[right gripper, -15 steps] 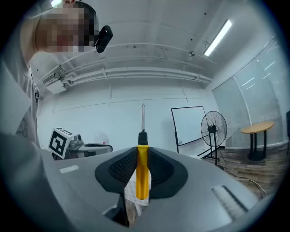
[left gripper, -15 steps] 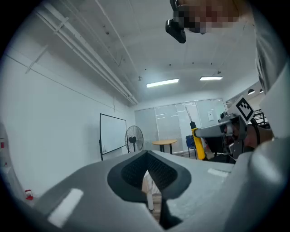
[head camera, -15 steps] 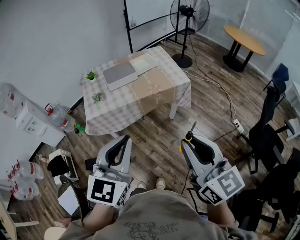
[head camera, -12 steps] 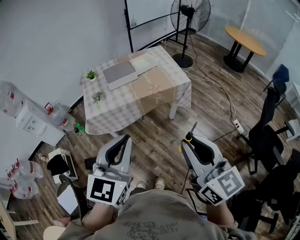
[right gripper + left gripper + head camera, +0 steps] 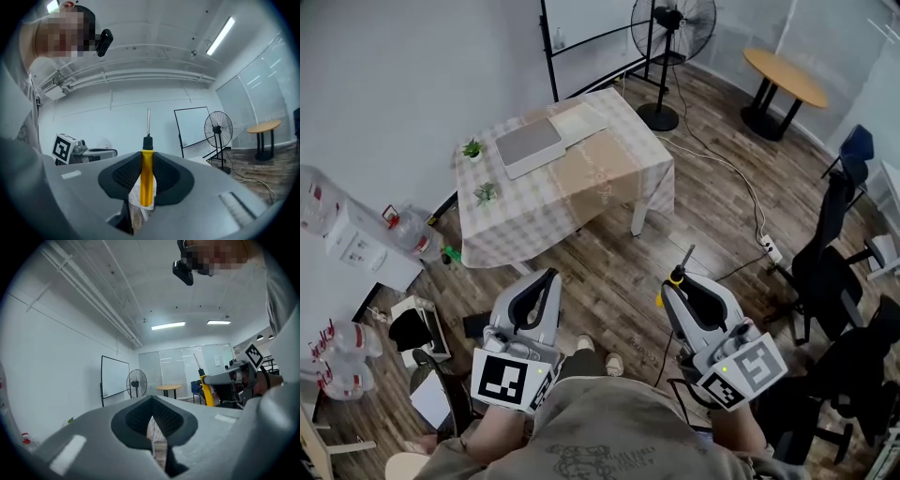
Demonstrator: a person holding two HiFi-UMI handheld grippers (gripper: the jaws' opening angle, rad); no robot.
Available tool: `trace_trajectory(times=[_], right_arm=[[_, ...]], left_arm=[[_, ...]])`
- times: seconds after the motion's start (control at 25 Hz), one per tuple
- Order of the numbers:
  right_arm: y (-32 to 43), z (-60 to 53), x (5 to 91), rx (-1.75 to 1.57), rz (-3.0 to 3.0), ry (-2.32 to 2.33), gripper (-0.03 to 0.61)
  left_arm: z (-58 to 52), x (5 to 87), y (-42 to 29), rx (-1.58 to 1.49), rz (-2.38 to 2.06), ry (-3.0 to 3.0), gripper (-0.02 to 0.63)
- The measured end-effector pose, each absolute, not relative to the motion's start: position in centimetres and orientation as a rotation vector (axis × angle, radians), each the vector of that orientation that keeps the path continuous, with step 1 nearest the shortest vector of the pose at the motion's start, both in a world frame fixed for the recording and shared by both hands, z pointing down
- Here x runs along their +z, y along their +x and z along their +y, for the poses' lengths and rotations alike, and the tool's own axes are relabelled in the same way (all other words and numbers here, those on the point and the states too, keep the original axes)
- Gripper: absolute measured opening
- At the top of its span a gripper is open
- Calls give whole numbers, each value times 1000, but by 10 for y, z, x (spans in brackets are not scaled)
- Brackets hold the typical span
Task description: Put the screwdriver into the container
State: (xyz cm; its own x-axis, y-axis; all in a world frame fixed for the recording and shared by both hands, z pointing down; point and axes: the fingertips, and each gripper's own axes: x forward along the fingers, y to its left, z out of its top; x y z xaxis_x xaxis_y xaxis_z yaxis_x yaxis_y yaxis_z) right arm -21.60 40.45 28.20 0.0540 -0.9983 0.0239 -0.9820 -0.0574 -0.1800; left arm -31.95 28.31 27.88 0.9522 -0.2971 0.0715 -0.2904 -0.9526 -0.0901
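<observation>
A room with a wood-plank floor and pale walls is being shown from above. Nearest the camera, two grey grippers are being held over the floor in front of the person. The left gripper is being held with its jaws pressed together and nothing between them. The right gripper is being held with its jaws clamped on the screwdriver, which is being gripped by its handle and pointed straight out along the jaws. The handle is being seen as a slim yellow cylinder topped by a short black collar, from which a thin bare metal shaft is projecting past the jaw tips. Beyond the grippers, a table draped in a checked cloth is being shown; a flat grey object and a small green plant are resting on it. Farther off, a standing fan, a whiteboard on a black frame and a round wooden table are being seen, with dark office chairs at the right.
</observation>
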Motion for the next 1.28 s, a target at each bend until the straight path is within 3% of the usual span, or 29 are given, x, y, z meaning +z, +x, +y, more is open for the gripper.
trace_trajectory(times=[0.56, 1.28], right_arm=[[-168, 363, 291, -230, 2047, -2241, 101], [-51, 187, 292, -317, 2043, -2293, 100]], left_arm=[[235, 285, -270, -135, 416, -3029, 0], [62, 288, -152, -187, 361, -3068, 0]])
